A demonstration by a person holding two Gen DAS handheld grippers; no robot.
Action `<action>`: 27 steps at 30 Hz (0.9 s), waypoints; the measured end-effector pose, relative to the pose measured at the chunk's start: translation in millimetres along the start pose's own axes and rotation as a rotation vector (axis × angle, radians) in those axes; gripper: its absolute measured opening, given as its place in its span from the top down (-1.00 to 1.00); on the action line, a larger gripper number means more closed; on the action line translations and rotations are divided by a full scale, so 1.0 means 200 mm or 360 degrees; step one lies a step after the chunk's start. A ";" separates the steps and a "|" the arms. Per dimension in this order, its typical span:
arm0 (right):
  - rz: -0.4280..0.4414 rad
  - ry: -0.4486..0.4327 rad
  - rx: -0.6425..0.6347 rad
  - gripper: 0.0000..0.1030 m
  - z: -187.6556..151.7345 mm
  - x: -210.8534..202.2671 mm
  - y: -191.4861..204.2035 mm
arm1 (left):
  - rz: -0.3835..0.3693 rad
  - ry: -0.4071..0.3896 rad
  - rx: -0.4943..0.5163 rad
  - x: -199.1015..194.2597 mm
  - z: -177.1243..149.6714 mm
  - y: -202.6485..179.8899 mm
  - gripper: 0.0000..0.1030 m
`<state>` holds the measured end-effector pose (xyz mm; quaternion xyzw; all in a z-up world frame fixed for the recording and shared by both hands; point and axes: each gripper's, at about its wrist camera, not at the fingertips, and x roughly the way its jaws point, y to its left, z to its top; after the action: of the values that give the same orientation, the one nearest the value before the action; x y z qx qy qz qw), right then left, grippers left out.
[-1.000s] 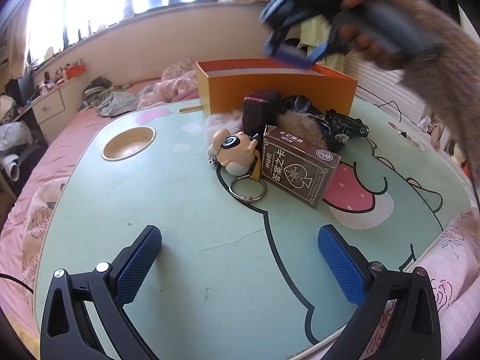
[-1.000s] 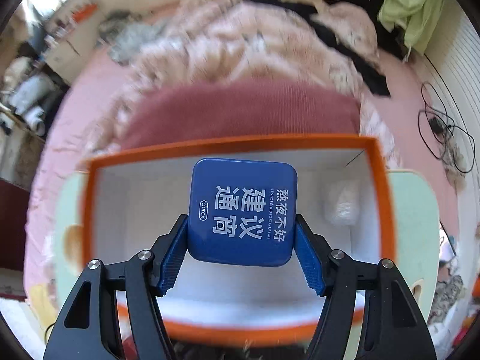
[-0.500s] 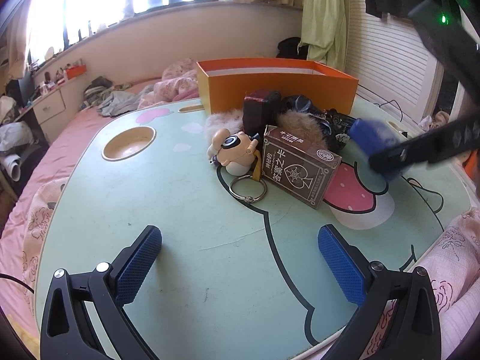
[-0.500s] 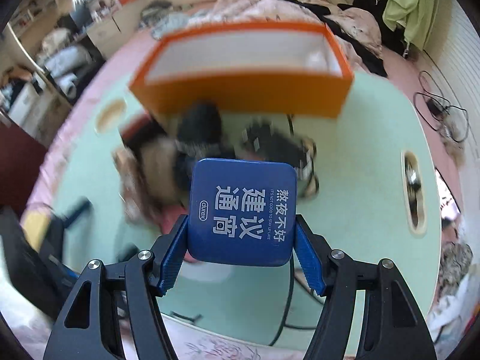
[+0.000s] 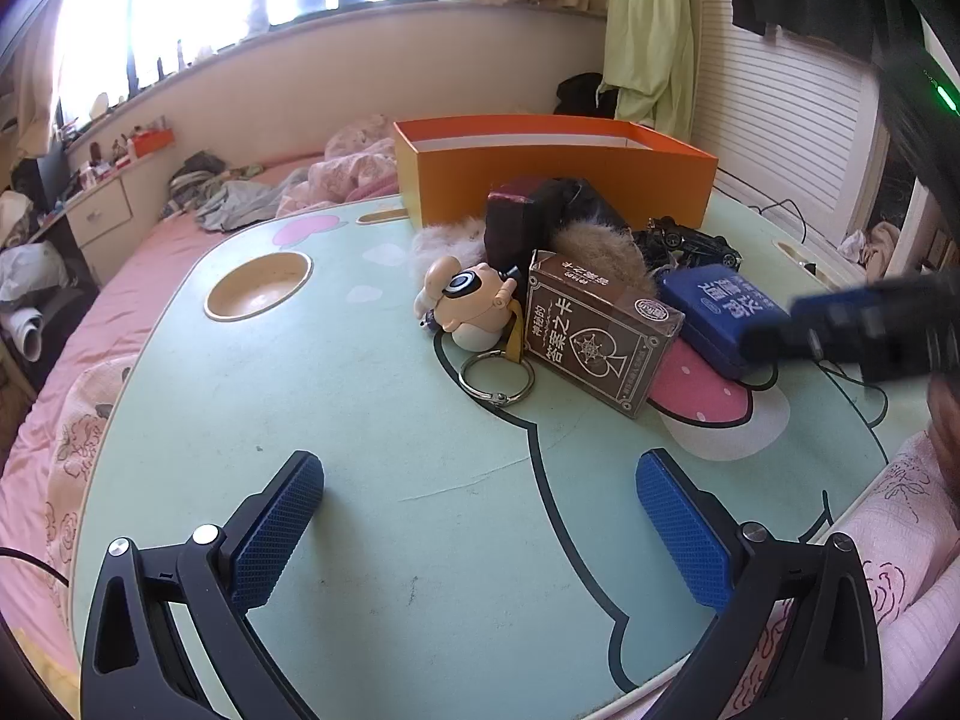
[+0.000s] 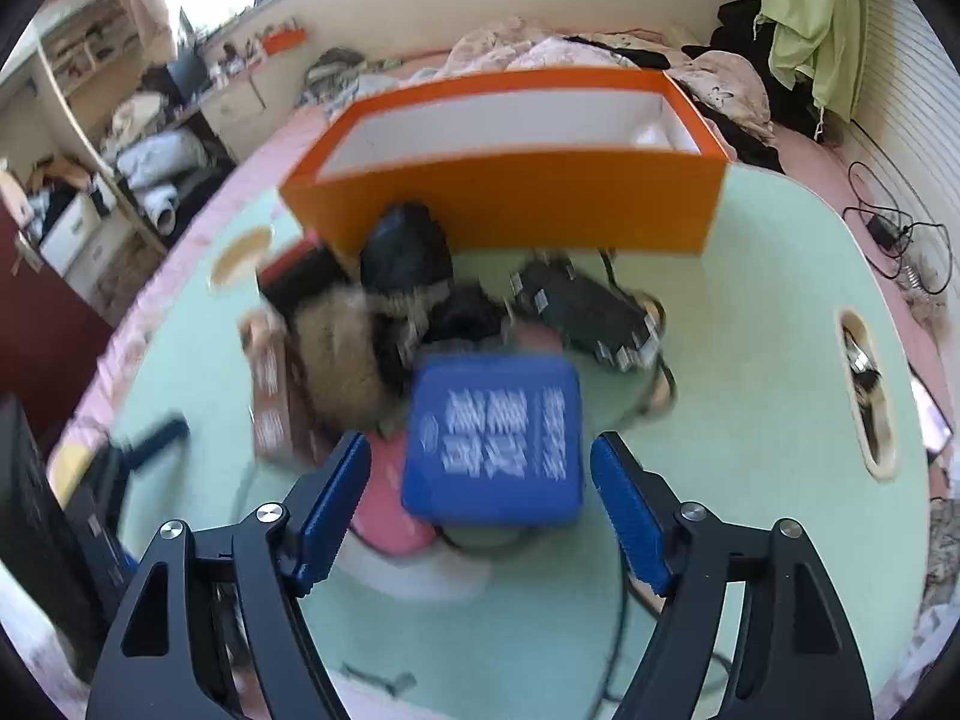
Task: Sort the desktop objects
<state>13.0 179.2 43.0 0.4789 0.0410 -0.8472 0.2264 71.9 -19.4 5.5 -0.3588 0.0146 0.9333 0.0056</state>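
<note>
Both claws stand spread over the green table (image 5: 336, 420). On the left, the left claw (image 5: 480, 516) hangs empty above bare tabletop, pinching nothing, likely waiting its turn. Ahead of it lies the heap to be sorted: a doll keychain (image 5: 474, 300), then a brown card box (image 5: 594, 336) printed with Chinese characters and a spade. Behind sits the orange box (image 6: 510, 180), probably where things belong. Further right, the right claw (image 6: 480, 498) has just been opening; the blue tin (image 6: 495, 441), its white lettering blurred, sits free between the jaws, against the heap.
</note>
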 end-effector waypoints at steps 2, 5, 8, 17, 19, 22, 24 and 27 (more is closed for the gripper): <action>-0.0069 -0.0006 -0.0051 -0.47 -0.05 0.00 0.01 | 0.0000 0.0000 0.0000 0.00 0.00 0.00 -1.00; -0.0146 0.0007 -0.0128 -0.50 -0.12 0.02 0.03 | 0.0000 0.0000 0.0001 0.00 0.00 0.00 -1.00; -0.0158 -0.0010 -0.0102 -0.60 -0.10 0.03 0.02 | -0.0001 0.0001 0.0001 0.00 0.00 0.00 -1.00; -0.0160 -0.0019 -0.0099 -0.99 -0.11 0.08 -0.01 | 0.0000 -0.0002 0.0002 -0.01 0.00 0.00 -1.00; -0.0160 -0.0021 -0.0098 -0.99 -0.11 0.08 -0.01 | 0.0000 -0.0002 0.0002 -0.01 0.00 0.00 -1.00; -0.0160 -0.0020 -0.0098 -0.99 -0.11 0.08 -0.01 | 0.0001 -0.0001 0.0002 -0.01 0.00 0.00 -1.00; -0.0160 -0.0020 -0.0098 -0.99 -0.11 0.08 -0.01 | 0.0000 -0.0001 0.0002 -0.01 0.00 0.00 -1.00; -0.0160 -0.0020 -0.0098 -0.99 -0.11 0.08 -0.01 | 0.0000 -0.0001 0.0003 -0.01 0.00 0.00 -1.00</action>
<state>22.9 181.9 17.5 0.4636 0.0895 -0.8589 0.1985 72.9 -19.4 6.3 -0.3585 0.0154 0.9334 0.0058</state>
